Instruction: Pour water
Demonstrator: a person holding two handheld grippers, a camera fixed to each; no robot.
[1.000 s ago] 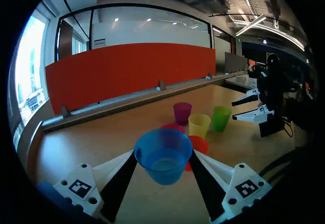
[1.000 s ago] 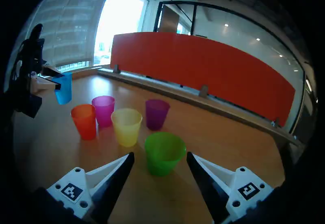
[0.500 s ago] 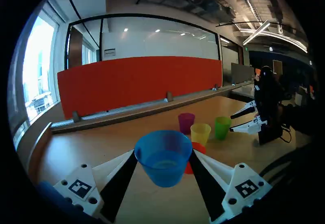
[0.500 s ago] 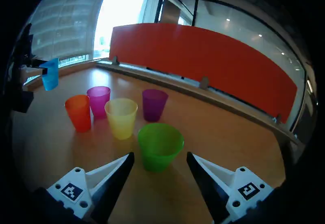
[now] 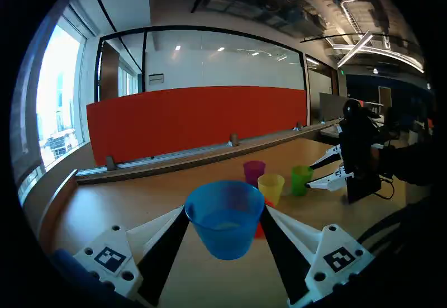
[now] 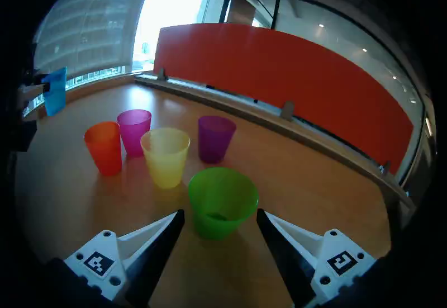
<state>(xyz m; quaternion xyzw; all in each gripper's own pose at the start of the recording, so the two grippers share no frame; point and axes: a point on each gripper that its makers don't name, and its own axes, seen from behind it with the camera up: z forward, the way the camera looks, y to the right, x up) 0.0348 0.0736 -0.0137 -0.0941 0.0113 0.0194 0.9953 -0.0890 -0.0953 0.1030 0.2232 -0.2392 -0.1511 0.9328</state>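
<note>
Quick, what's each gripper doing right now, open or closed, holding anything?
Left tongs: closed on the blue cup.
Right tongs: open, holding nothing; green cup just in front.

Bright daylight pours through the window [image 6: 167, 17], a long red divider [image 5: 195, 115] backs the wooden table [image 6: 324, 190], strip lights [image 5: 357, 44] glow overhead

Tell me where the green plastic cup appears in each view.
Left gripper view: the green plastic cup stands right of centre, far off, beside the yellow plastic cup, beyond the blue plastic cup held in the fingers.
Right gripper view: the cup sits low centre, just ahead of the open fingers.
Shared landmark: the red partition panel behind the cups.
</note>
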